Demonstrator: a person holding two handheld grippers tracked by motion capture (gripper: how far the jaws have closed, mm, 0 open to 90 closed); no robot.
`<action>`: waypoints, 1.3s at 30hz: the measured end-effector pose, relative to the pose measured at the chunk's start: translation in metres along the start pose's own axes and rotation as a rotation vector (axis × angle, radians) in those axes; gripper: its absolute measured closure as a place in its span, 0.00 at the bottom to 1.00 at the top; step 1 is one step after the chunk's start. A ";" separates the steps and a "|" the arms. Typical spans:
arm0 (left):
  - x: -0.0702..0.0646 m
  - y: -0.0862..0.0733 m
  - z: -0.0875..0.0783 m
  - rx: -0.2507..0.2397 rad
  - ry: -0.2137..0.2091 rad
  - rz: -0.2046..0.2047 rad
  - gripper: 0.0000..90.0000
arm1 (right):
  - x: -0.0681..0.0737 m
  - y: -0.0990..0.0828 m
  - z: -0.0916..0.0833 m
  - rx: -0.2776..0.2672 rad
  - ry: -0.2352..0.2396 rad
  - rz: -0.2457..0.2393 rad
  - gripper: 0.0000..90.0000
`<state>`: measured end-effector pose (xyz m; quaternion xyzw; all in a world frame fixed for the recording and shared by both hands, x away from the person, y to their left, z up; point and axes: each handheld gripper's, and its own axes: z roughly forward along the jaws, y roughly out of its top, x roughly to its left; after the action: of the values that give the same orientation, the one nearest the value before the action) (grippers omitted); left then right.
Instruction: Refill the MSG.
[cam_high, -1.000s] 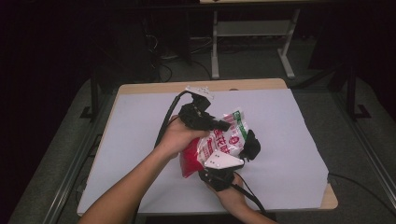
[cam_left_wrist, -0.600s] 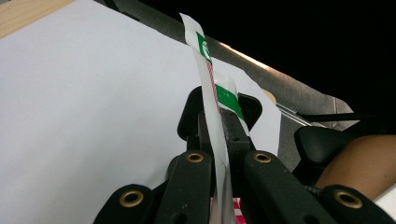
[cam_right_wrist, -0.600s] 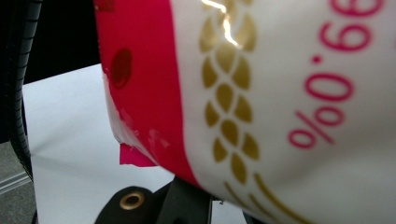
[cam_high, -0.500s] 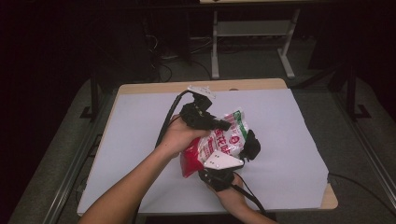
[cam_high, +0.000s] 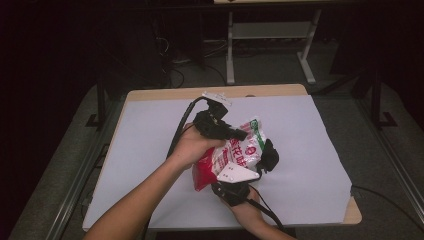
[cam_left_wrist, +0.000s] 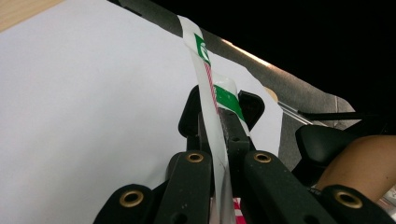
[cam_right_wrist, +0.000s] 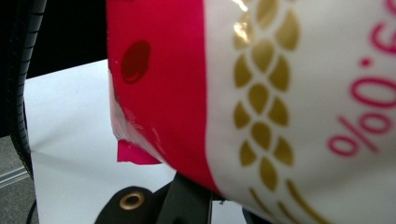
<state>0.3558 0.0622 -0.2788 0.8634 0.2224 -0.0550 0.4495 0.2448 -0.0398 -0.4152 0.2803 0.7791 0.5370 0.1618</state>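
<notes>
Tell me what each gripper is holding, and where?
Both hold the snack bag: left gripper pinches its flat sealed edge; right gripper grips the body, exact spot hidden.

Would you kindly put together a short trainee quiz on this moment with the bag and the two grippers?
1. True or false: the left gripper is shut on a flat edge of the bag.
2. What covers the table? A) green cloth B) white sheet C) bare metal
3. Fill in: in the right gripper view, the bag shows a red band beside white with a gold ____ pattern.

Key: 1 true. 2 B, the white sheet. 3 grain-ear, or wheat. In the high view the right gripper holds the bag from the person's side, and the bag is between both grippers above the sheet.
</notes>
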 end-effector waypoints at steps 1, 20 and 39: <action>0.000 0.000 0.000 -0.001 0.000 -0.001 1.00 | 0.000 0.000 0.000 0.001 0.001 0.001 1.00; 0.001 0.001 0.002 0.011 0.002 0.004 1.00 | -0.001 0.000 0.000 0.001 0.006 0.009 1.00; 0.000 0.004 0.007 0.029 0.010 -0.005 1.00 | -0.002 0.000 0.000 0.000 0.009 0.011 1.00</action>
<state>0.3586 0.0545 -0.2798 0.8696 0.2259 -0.0550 0.4356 0.2460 -0.0412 -0.4157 0.2823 0.7782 0.5391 0.1553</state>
